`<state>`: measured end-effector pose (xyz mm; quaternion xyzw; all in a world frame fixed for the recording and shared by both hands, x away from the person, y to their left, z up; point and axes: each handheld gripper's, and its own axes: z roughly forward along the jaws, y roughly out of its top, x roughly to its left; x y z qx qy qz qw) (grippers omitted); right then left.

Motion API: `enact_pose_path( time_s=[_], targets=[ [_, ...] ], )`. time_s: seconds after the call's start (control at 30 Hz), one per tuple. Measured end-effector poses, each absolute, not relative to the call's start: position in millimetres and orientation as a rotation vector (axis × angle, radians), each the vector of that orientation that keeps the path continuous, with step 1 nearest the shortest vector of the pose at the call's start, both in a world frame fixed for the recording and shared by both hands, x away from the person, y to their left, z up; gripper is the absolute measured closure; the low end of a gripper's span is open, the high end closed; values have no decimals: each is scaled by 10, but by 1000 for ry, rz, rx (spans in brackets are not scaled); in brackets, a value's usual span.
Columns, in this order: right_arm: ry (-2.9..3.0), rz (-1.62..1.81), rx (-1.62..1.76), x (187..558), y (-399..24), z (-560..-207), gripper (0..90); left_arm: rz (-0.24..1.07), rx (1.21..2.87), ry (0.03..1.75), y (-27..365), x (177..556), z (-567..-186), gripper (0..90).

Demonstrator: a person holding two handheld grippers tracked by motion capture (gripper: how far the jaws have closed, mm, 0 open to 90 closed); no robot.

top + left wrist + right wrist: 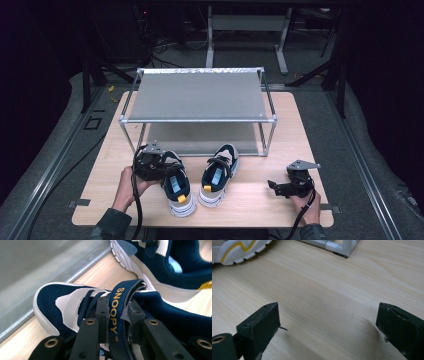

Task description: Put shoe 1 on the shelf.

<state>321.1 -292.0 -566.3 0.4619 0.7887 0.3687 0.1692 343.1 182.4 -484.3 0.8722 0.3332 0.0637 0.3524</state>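
Two navy-and-white sneakers stand side by side on the wooden table (pixel 260 200), toes towards the rack. My left gripper (pixel 161 165) is over the left sneaker (pixel 177 192). In the left gripper view my left gripper (pixel 118 306) is shut on that sneaker's navy strap (pixel 115 322), lettered SNOOPY in yellow, above the laces and toe (pixel 50 302). The right sneaker (pixel 219 175) (pixel 175 272) stands free beside it. My right gripper (pixel 274 187) (pixel 329 322) rests low over bare wood at the table's right front, open with nothing between its pads (pixel 262 322).
A metal-framed shoe rack (pixel 197 95) with two grey shelves stands at the back of the table; its lower shelf (pixel 37 270) is just beyond the held sneaker's toe. A rack foot (pixel 339 248) and the right sneaker's sole (pixel 237 250) lie ahead of my right gripper.
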Motion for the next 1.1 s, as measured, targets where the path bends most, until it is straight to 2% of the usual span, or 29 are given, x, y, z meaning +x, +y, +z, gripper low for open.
enact_pose_path(
  time_s=[0.13, 0.2, 0.27, 0.3, 0.4, 0.53, 0.83, 1.1],
  targets=[
    [2241, 1048, 1315, 3209, -2919, -5662, 47, 139, 2236, 871, 1850, 3479, -4908, 745],
    [2242, 1048, 1314, 3209, -2919, -5663, 47, 139, 2206, 897, 1866, 3466, -4917, 704],
    [2244, 1047, 1312, 3210, -2919, -5663, 48, 155, 2157, 956, 1894, 3437, -4913, 503],
    [2243, 1049, 1312, 3210, -2918, -5663, 48, 165, 2137, 977, 1910, 3410, -4906, 433],
    [2244, 1048, 1313, 3210, -2918, -5663, 48, 218, 2088, 1051, 1938, 3300, -4866, 280],
    [2245, 1045, 1312, 3211, -2916, -5664, 48, 302, 2042, 1149, 1925, 3112, -4789, 157],
    [2246, 1039, 1313, 3214, -2915, -5664, 50, 399, 2003, 1237, 1667, 2800, -4719, 6],
    [2250, 1039, 1318, 3217, -2915, -5665, 52, 432, 2073, 1248, 1371, 2782, -4884, 4]
  ],
)
